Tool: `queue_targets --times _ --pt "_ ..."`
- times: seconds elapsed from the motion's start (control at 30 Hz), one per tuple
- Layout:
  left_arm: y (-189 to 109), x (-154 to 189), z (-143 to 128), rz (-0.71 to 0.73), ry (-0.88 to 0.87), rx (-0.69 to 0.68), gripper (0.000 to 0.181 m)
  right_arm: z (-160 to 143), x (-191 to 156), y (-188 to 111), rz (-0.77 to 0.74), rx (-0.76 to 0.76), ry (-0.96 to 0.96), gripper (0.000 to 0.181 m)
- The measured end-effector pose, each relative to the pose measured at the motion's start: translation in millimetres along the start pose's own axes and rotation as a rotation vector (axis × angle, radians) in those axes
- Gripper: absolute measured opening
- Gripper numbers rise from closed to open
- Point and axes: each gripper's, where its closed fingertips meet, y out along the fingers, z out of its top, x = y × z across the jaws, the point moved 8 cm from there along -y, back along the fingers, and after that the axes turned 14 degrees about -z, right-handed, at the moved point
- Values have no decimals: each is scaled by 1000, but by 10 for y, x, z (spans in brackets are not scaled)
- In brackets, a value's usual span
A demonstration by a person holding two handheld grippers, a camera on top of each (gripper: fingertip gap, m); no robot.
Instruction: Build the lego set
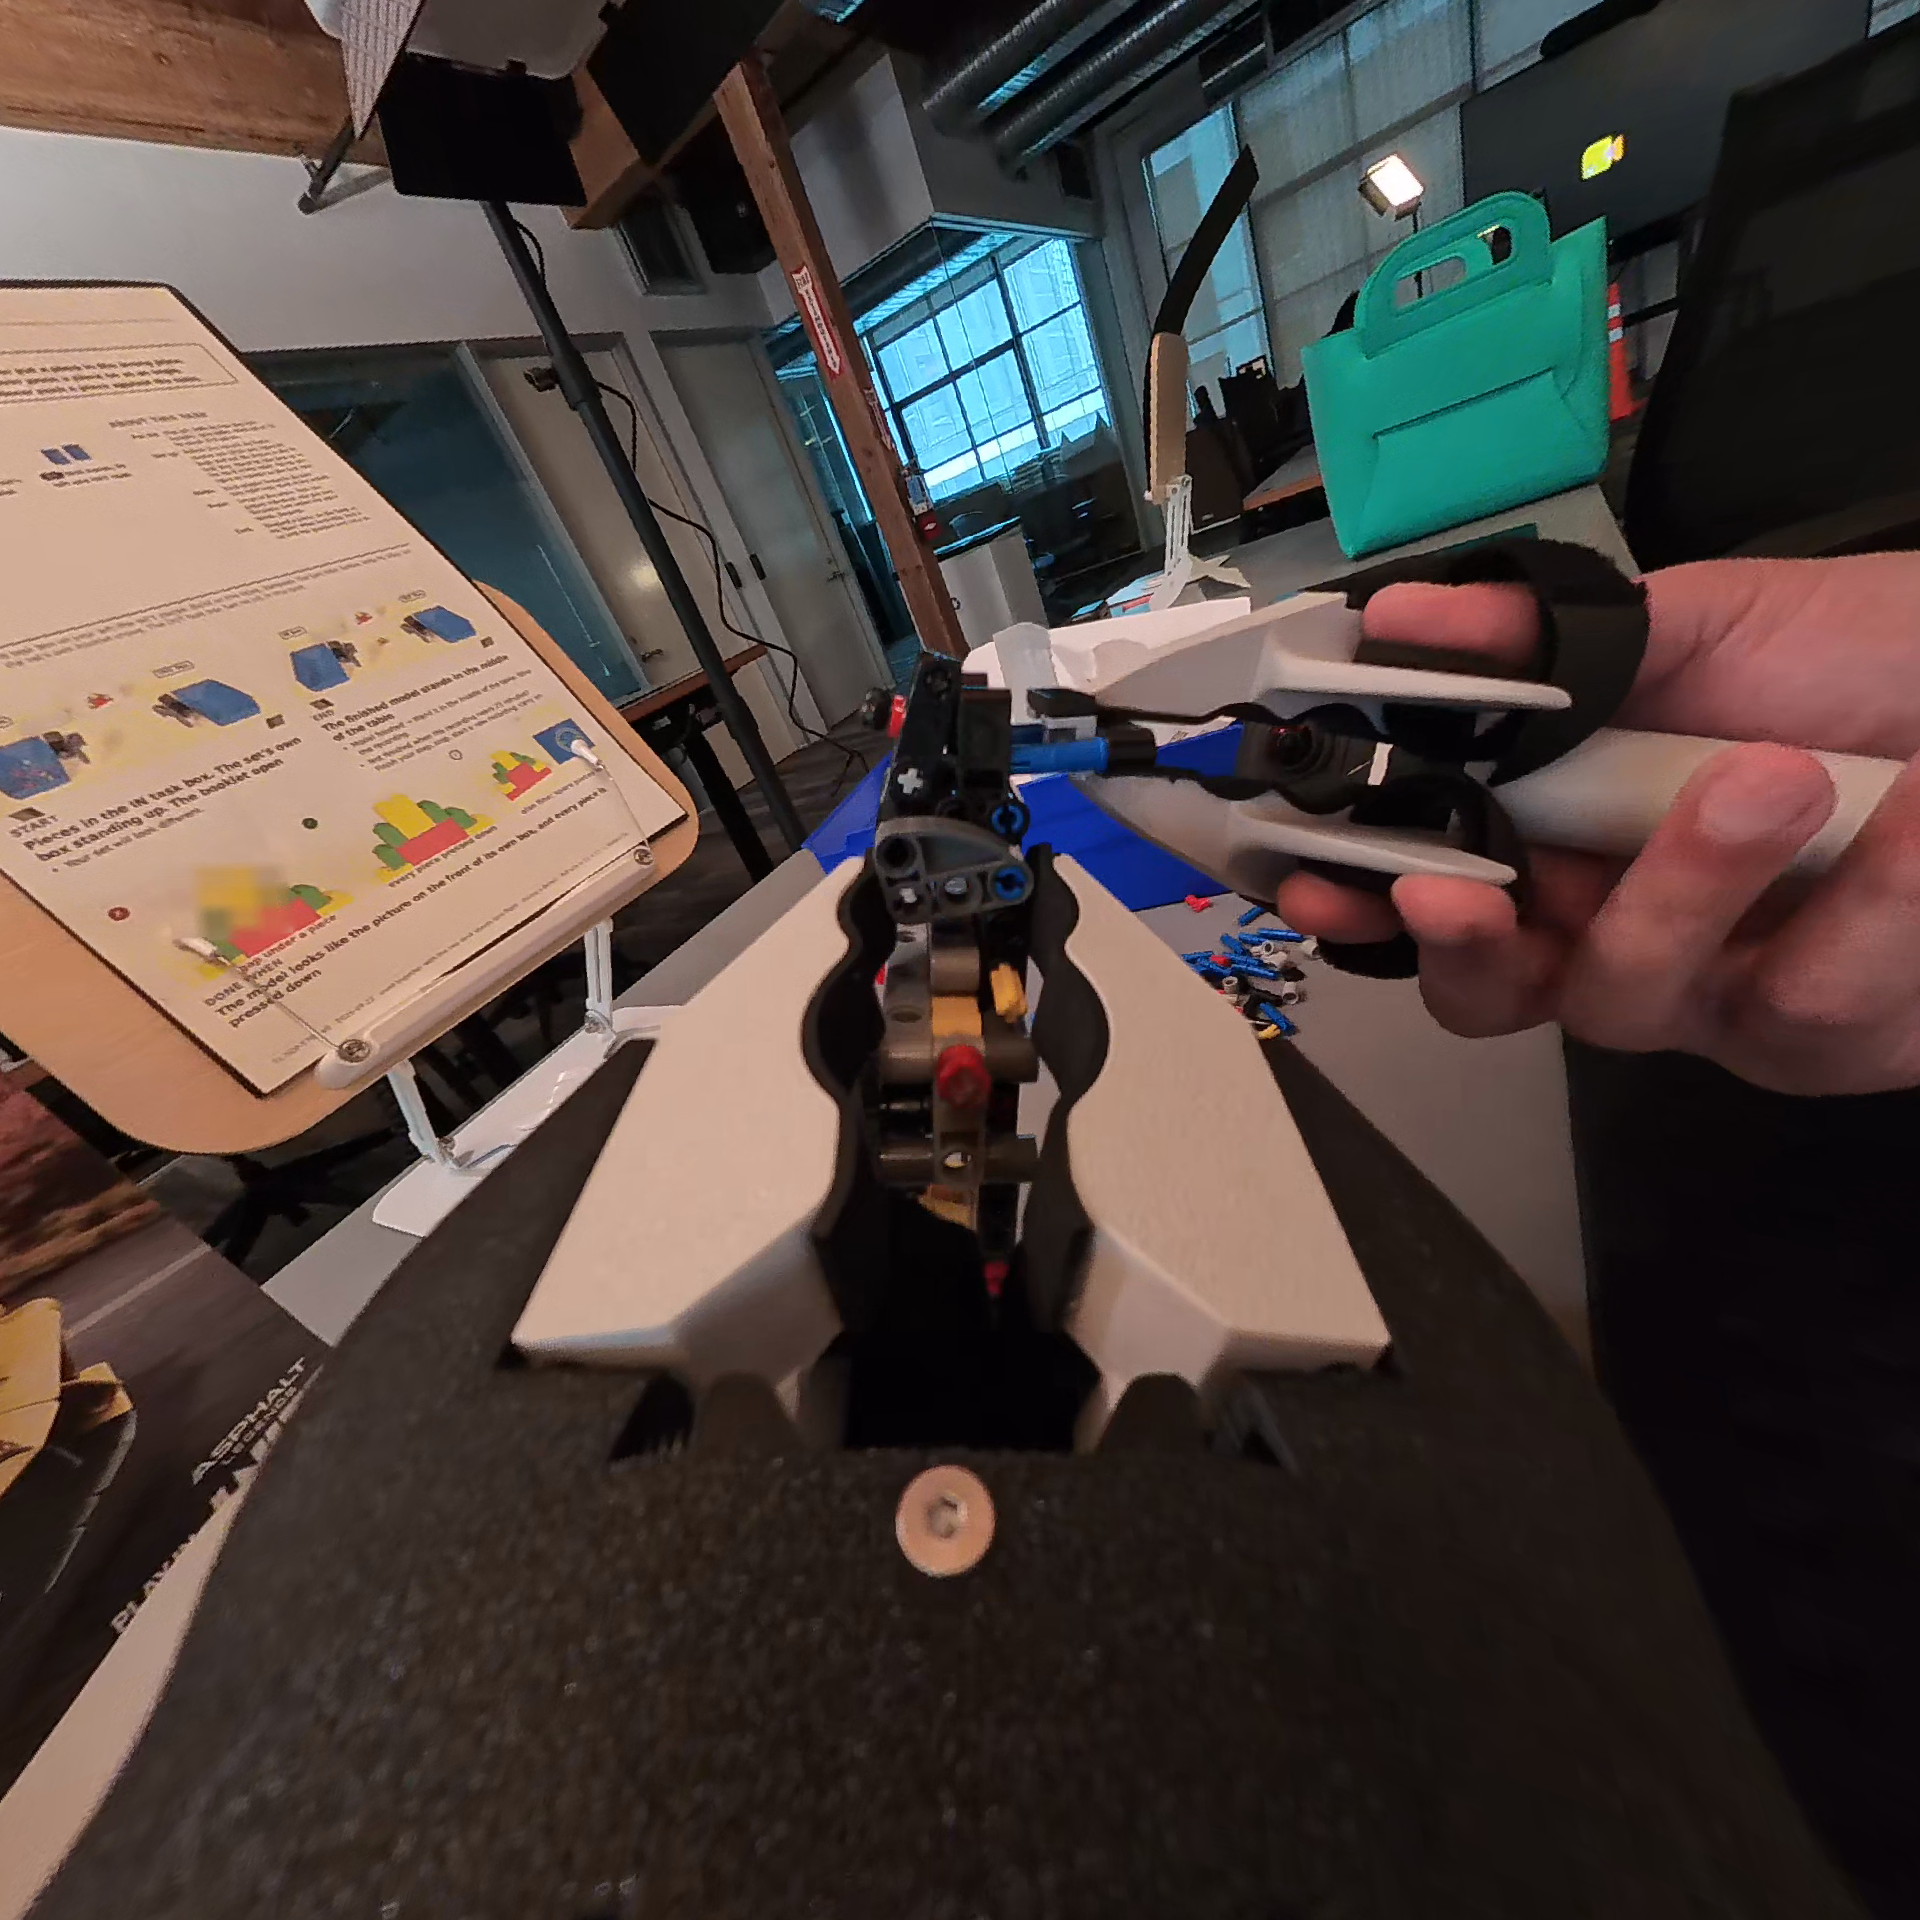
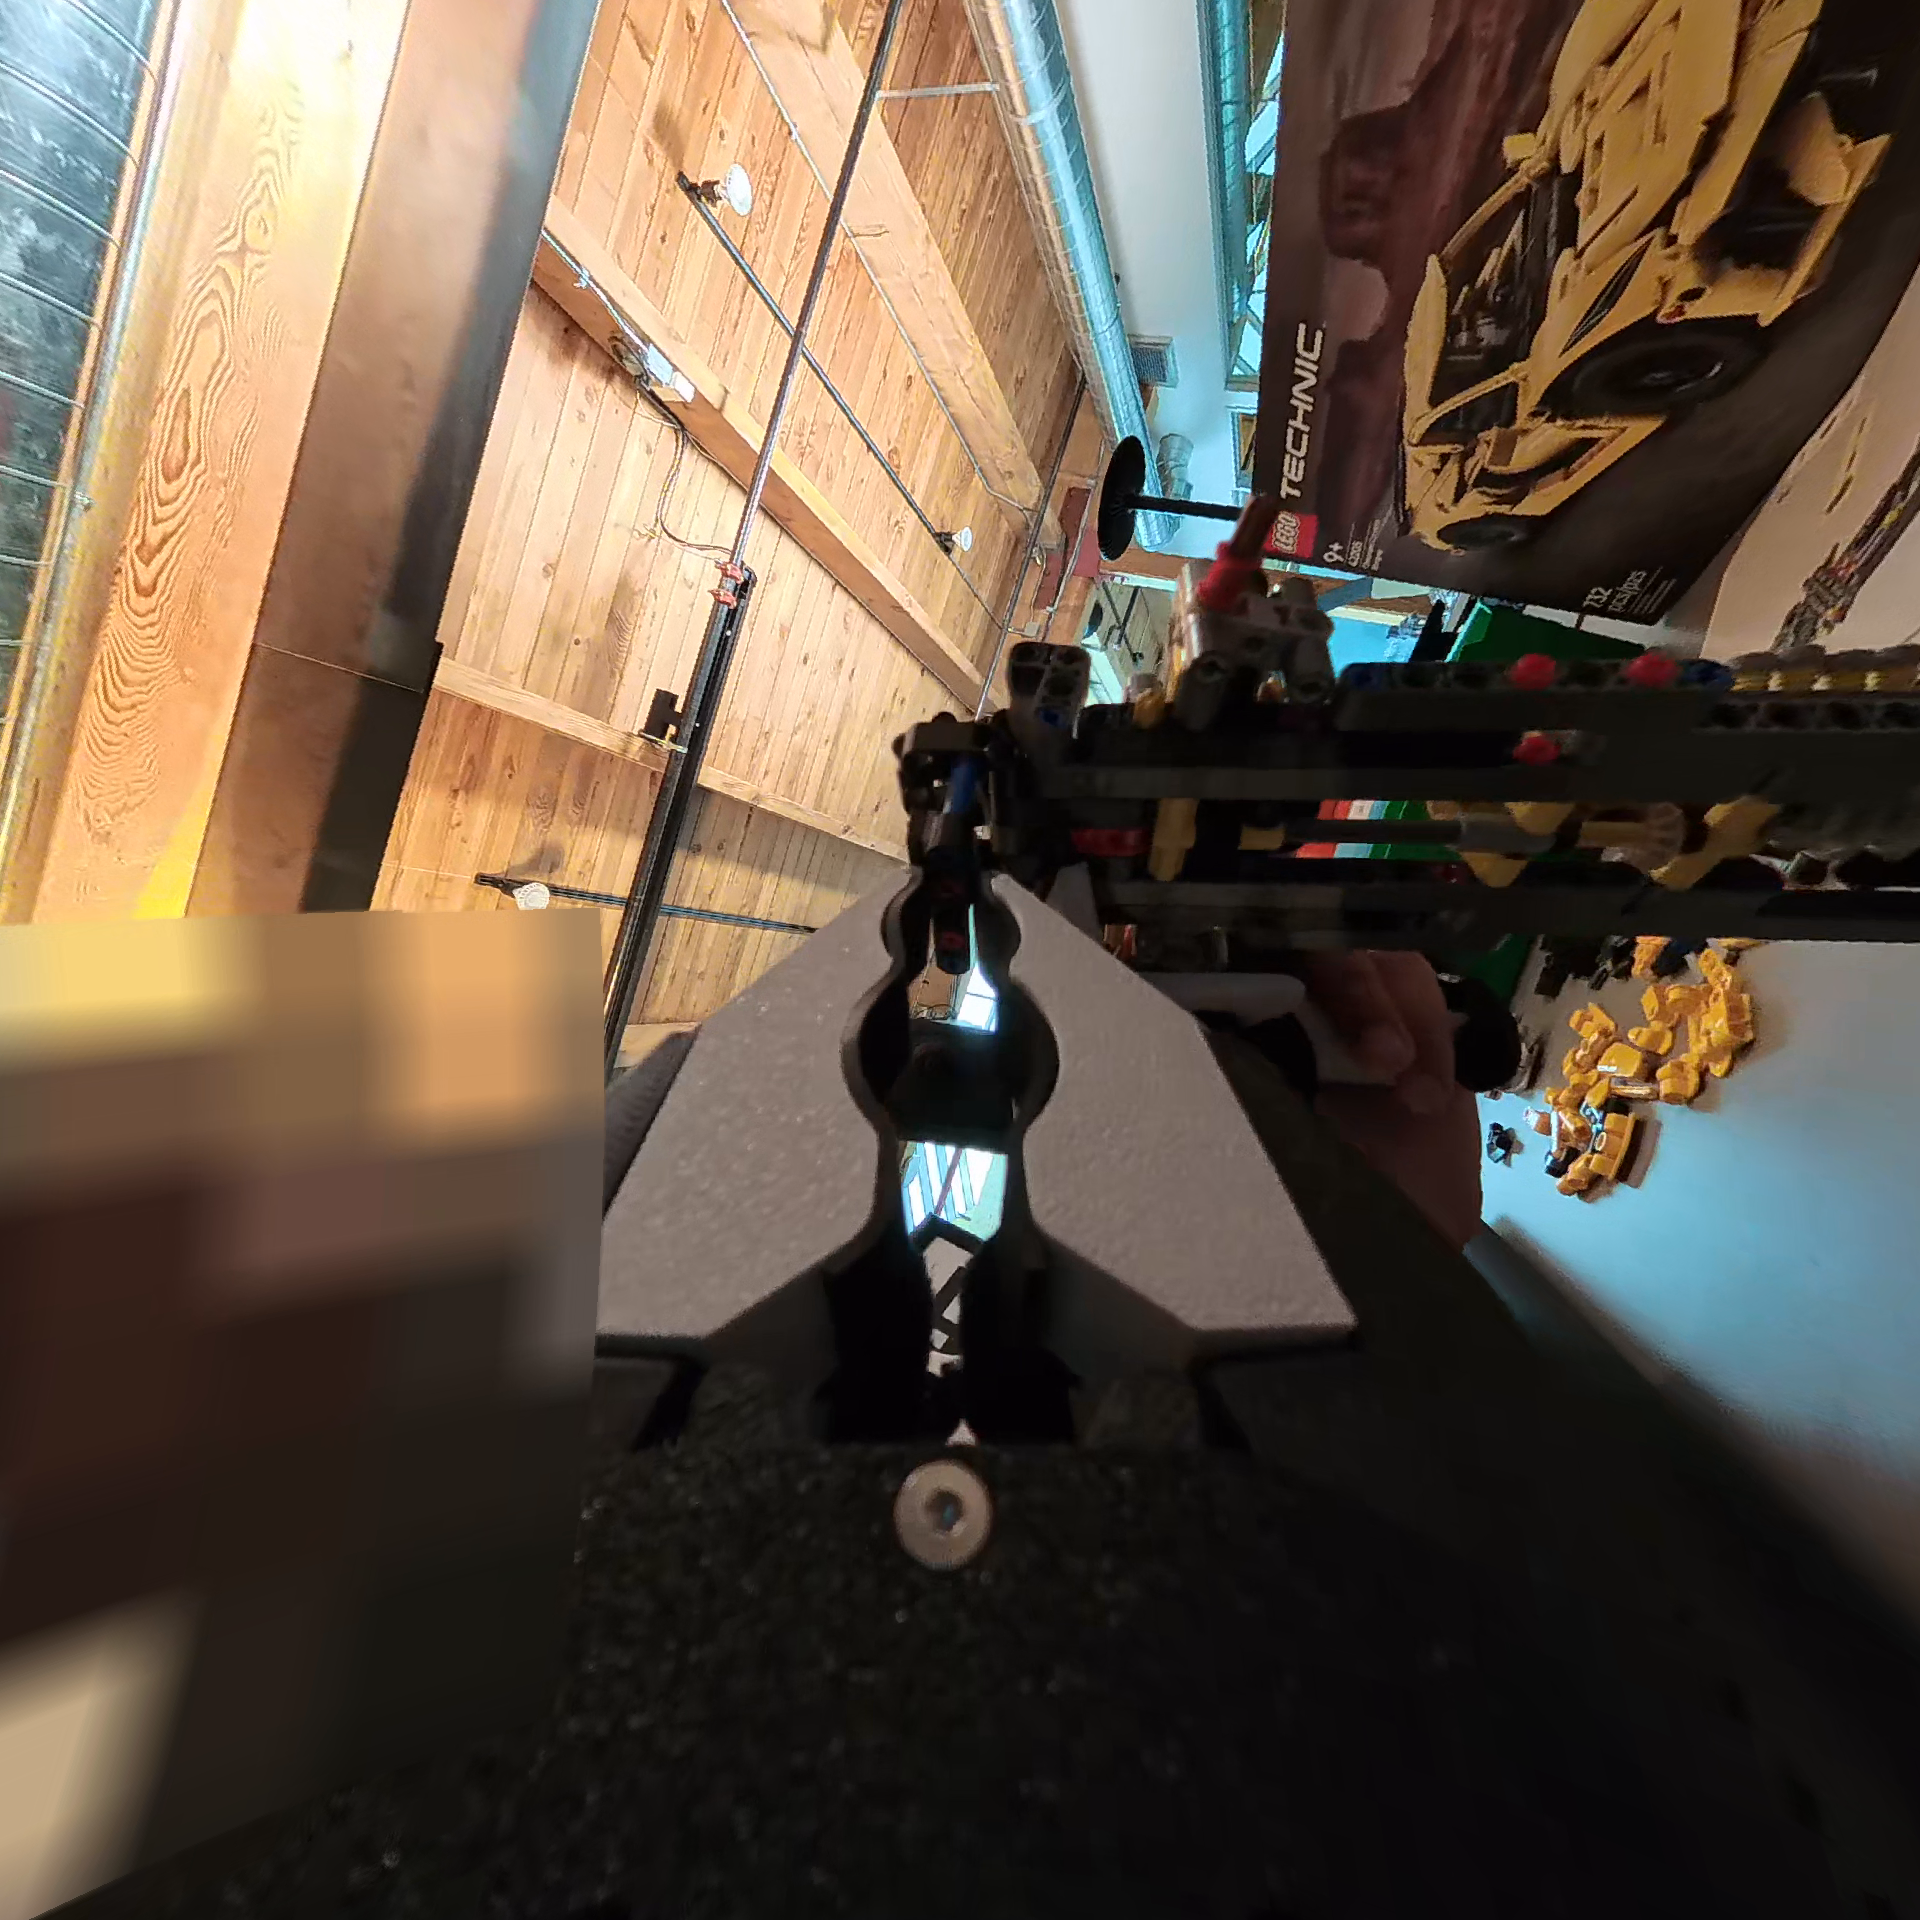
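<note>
Between the left gripper's (image 1: 951, 997) pads a partly built lego model (image 1: 951, 935) is clamped, black and grey beams with yellow and red pins, jaws pressed against both its sides. At the model's top end a blue pin piece (image 1: 1060, 755) is pinched by the right gripper (image 1: 1049, 727), jaws closed down to a narrow gap on it. In the right wrist view the same pin (image 2: 954, 831) is seen at the right gripper's (image 2: 951, 914) tips, with the model (image 2: 1455, 769) stretched sideways to the right. The right gripper is held level by a hand (image 1: 1683, 831), fingers through black straps, thumb along the handle. Printed writing is carried by an instruction sheet (image 1: 260, 665) on a tilted wooden stand at left, and by the set's box (image 2: 1558, 281), which shows a yellow car picture; wording is not given. Loose blue pieces (image 1: 1252, 966) are scattered on the grey table (image 1: 1434, 1070) below the hand, near a blue bin (image 1: 1091, 821). Yellow pieces (image 2: 1631, 1070) are heaped on the table. A green bag (image 1: 1455, 384) stands farther back.
</note>
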Motion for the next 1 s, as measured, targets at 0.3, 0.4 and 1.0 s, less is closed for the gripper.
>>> queue_targets --times 0.3,0.4,1.0 --pt "-3 -19 -3 0 -35 17 23 -11 -12 19 25 6 59 6" --pt "-15 -27 -6 -9 -44 21 23 7 -34 5 33 24 53 6" --pt "13 -1 1 22 -65 18 23 -1 -55 1 -2 20 24 6"
